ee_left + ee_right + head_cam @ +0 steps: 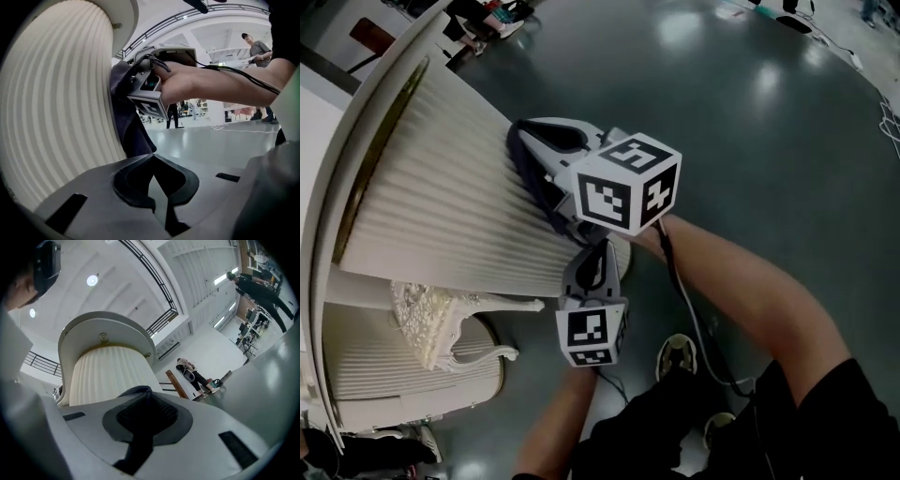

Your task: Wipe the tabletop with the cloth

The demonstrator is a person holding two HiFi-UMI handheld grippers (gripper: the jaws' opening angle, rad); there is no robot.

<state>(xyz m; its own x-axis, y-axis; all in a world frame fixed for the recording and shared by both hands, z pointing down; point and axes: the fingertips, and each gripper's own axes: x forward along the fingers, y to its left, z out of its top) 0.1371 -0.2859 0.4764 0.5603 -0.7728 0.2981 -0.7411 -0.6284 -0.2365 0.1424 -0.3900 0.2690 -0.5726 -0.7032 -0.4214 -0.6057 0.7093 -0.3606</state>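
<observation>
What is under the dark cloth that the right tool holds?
The ribbed white tabletop lies under the cloth, held by the right tool. The patch beneath is covered and cannot be seen.

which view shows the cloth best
Left gripper view: the dark cloth shows largest, draped against the ribbed surface. Head view shows an edge beside the right gripper; right gripper view only a bit between its fingers.

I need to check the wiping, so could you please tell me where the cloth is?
In the head view, the dark cloth is pinched in the right gripper, pressed against the right edge of the ribbed cream surface.
</observation>
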